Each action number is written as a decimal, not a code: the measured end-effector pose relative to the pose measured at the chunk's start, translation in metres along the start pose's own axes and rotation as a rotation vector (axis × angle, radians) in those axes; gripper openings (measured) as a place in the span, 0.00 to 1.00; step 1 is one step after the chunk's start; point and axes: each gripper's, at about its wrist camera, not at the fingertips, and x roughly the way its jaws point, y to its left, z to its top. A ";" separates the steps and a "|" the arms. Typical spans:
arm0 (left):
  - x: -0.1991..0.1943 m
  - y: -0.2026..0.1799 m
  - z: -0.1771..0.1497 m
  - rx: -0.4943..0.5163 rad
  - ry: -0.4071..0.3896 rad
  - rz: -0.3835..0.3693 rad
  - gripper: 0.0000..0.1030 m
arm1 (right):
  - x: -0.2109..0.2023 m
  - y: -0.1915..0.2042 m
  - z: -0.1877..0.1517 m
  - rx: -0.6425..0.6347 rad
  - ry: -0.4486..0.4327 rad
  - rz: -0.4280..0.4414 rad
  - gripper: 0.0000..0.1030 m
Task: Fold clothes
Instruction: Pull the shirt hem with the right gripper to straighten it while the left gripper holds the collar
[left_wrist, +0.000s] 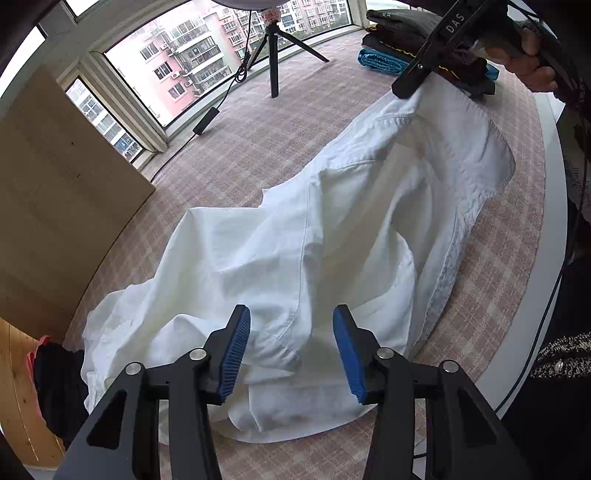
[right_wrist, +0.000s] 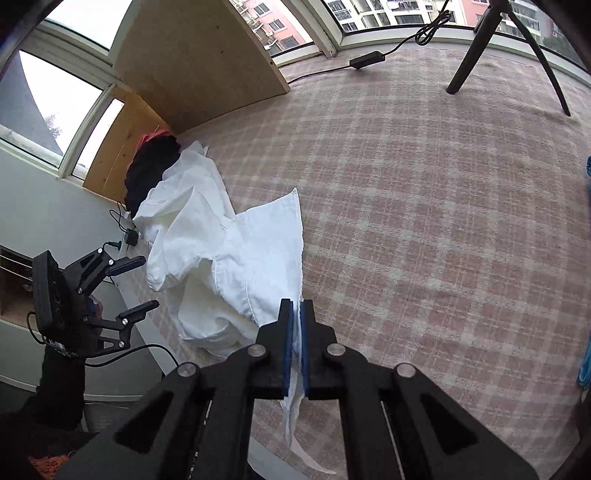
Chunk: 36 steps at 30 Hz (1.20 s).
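1. The left hand-held gripper (left_wrist: 291, 347) is hanging just above the near end of the white shirt (left_wrist: 314, 236), its blue pads (left_wrist: 236, 354) standing apart with nothing pinched between them; the cloth is lying below the gap, and I cannot tell whether the pads are brushing it.
2. The right hand-held gripper (right_wrist: 296, 347) is clamping a hem of the white shirt, its pads pressed tight on a thin fold that is trailing out below them.
3. The shirt is lying rumpled across the counter (left_wrist: 295, 122), which is wearing a pink checked cloth; the corner held by the right hand-held gripper is lifting clear while the rest is sagging back onto the cloth.
4. In the left wrist view a hand (left_wrist: 532, 55) is showing around the right hand-held gripper's black body at the shirt's far corner.
5. Beyond that corner a stack of folded clothes (left_wrist: 399, 37), dark on top with blue underneath, is sitting on the counter.
6. At the shirt's other end a dark garment (right_wrist: 151, 162) with something pink beside it is lying at the counter's edge.
7. Farther back a black tripod (left_wrist: 275, 55) is standing on the counter near the window (left_wrist: 192, 55), with a cable and power brick (left_wrist: 205, 120) trailing from it.
8. A brown board (left_wrist: 55, 184) is leaning by the window.
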 end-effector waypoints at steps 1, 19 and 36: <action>0.002 0.010 0.002 -0.043 0.015 -0.003 0.04 | -0.004 0.001 0.001 0.000 -0.018 -0.005 0.04; -0.060 0.015 -0.018 -0.192 -0.086 0.009 0.05 | -0.122 0.102 0.014 -0.297 -0.212 -0.087 0.65; -0.078 0.076 0.029 -0.247 -0.113 0.082 0.04 | 0.103 0.131 -0.096 -0.664 0.199 -0.176 0.13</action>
